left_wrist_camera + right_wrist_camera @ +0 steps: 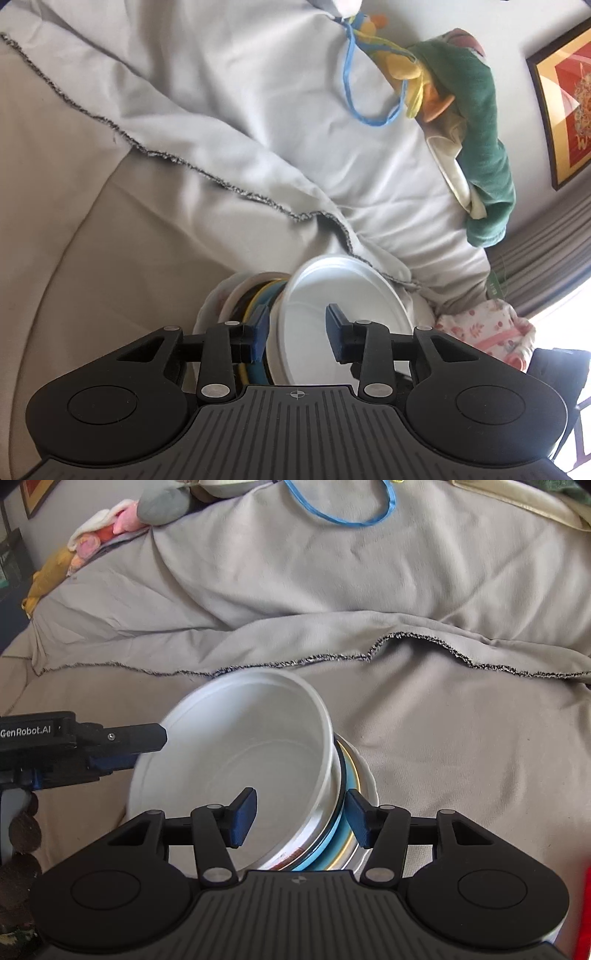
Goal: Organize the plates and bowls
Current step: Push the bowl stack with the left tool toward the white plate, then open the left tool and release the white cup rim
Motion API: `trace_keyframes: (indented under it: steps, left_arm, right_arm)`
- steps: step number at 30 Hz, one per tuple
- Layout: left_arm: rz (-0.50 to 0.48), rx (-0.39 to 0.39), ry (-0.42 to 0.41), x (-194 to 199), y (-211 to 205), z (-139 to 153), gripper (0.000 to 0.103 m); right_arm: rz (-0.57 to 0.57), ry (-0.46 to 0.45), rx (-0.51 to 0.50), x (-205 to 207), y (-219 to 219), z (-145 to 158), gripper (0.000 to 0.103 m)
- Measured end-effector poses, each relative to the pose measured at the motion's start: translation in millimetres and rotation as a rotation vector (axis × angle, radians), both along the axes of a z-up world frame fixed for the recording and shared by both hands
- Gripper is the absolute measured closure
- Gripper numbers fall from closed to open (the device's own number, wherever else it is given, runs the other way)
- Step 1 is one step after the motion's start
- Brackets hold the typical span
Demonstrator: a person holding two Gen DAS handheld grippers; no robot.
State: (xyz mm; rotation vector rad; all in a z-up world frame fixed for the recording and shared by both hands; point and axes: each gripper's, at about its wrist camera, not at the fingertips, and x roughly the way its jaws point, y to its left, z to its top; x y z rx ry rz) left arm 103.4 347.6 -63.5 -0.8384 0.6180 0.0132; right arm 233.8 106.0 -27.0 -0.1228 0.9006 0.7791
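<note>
A white bowl (236, 753) sits tilted on top of a stack of plates (349, 834) with blue, yellow and white rims, on a cloth-covered sofa. My right gripper (301, 821) is open, its fingers straddling the bowl's near right wall and the plate edges. In the left wrist view the same bowl (343, 306) and plate stack (255, 295) show. My left gripper (297, 334) is open, with one finger outside the bowl's rim and one inside. The left gripper also shows in the right wrist view (110, 753), at the bowl's left rim.
A grey blanket (369, 590) with a dark stitched edge covers the sofa. A blue cord loop (354, 85), a green cloth (484, 147) and soft toys lie at the back. A framed picture (569, 99) hangs on the wall.
</note>
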Motion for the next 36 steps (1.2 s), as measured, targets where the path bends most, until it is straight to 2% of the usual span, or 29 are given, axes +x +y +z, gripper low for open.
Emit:
trace_keyframes:
  steps: [6,9,12,18,24,29,33,36]
  left_arm:
    - [-0.024,0.013,-0.046,3.0,-7.7,7.6,0.065]
    - [-0.026,-0.020,-0.072,2.0,-4.1,6.4,0.065]
    - [-0.019,-0.019,-0.059,3.8,-3.5,4.7,0.065]
    - [-0.011,-0.013,-0.014,6.1,-3.2,-1.1,0.066]
    - [-0.013,0.019,-0.015,4.6,-8.7,1.1,0.066]
    - [0.001,0.076,0.006,5.5,-16.1,7.0,0.066]
    - [0.052,0.158,0.038,2.0,-23.6,21.1,0.066]
    - [0.078,0.173,0.050,-2.2,-30.7,32.0,0.066]
  right_arm:
    - [-0.028,0.039,-0.001,10.6,-4.6,-4.9,0.064]
    - [-0.035,0.038,-0.008,7.3,-2.4,-7.8,0.064]
    - [-0.030,0.012,-0.028,1.7,1.5,-7.3,0.063]
    - [-0.023,0.017,-0.024,-0.6,-1.6,-6.0,0.063]
    - [-0.010,0.009,-0.032,-4.3,-2.1,-7.1,0.063]
    - [-0.007,0.003,-0.030,-6.8,-2.4,-6.2,0.063]
    - [-0.008,0.008,-0.012,-8.9,-6.1,-0.8,0.063]
    - [-0.009,-0.006,0.035,-11.3,-17.2,11.1,0.063]
